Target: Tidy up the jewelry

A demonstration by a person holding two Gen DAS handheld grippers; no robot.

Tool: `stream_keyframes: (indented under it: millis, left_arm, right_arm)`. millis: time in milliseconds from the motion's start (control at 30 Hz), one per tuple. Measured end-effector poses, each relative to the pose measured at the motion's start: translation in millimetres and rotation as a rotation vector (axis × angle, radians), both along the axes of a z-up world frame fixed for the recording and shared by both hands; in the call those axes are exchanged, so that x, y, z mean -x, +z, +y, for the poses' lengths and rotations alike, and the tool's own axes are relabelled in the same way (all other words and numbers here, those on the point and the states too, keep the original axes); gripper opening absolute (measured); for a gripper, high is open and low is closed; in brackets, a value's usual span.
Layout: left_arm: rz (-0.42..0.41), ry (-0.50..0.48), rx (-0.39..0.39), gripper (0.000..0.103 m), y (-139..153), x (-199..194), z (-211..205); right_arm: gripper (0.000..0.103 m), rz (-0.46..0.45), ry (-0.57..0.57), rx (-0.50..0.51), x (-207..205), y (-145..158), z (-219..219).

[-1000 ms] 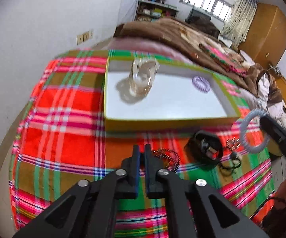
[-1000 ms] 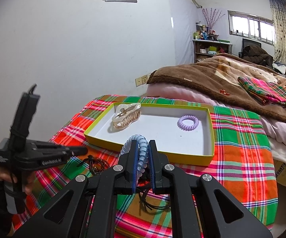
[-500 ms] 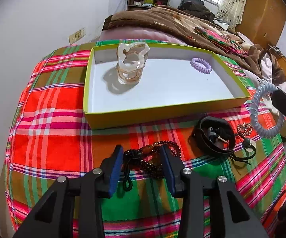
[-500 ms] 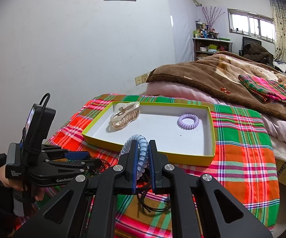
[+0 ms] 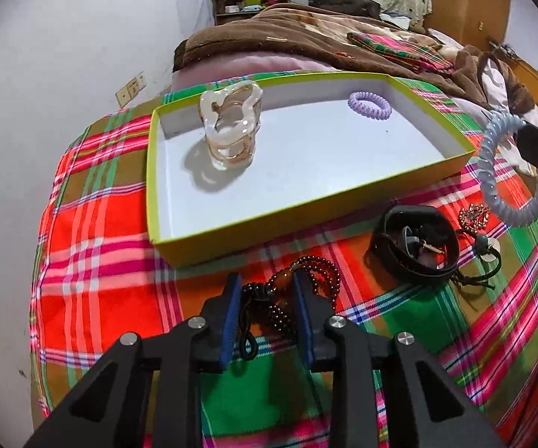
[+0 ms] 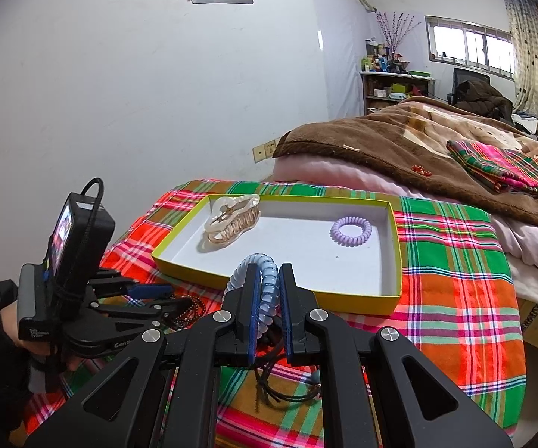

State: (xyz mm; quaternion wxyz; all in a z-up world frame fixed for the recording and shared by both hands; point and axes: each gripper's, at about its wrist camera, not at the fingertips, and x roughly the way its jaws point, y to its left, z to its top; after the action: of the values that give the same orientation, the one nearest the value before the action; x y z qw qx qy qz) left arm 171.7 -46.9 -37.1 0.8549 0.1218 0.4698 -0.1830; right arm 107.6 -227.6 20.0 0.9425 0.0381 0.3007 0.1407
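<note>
While box (image 5: 306, 201) holds claw clip (image 5: 231, 127), purple coil tie (image 5: 369, 105): left gripper (image 5: 267, 306) closing around bead bracelet (image 5: 306, 280); right gripper (image 6: 269, 310) clamps blue coil (image 6: 265, 280).

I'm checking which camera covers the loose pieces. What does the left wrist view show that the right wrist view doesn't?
Only the left wrist view: the black leather strap and the brooch on the cloth, and the left gripper closing around the beaded bracelet.

Only the right wrist view: the person's left hand.

Both: yellow tray, clear hair claw, purple coil tie, and the blue coil tie in the right gripper.
</note>
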Motion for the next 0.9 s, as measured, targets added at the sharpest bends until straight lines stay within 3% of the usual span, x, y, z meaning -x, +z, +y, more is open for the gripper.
stream_keyframes:
  millis: [100,133,300,567,900]
  left_arm:
    - [-0.006,-0.007,-0.002,0.023,0.8,1.5,-2.3]
    - [-0.005,-0.004,0.009,0.017,1.0,2.6,-1.9]
    - [0.006,0.029,0.069,0.017,2.8,5.4,3.2]
    - [-0.041,0.040,0.167,0.017,33.2,12.9,13.8]
    - [-0.094,0.045,0.207,0.017,63.4,3.4,17.1]
  right_arm:
    - [0.010,0.002,-0.001,0.000,1.2,-0.1,0.1]
    - [0.010,0.002,-0.002,0.000,1.5,0.3,-0.2]
    - [0.010,0.001,-0.013,0.000,0.7,1.1,-0.2]
    - [0.010,-0.007,-0.027,-0.006,1.3,5.0,-0.7]
    - [0.010,-0.030,-0.021,0.001,-16.8,26.5,-1.4]
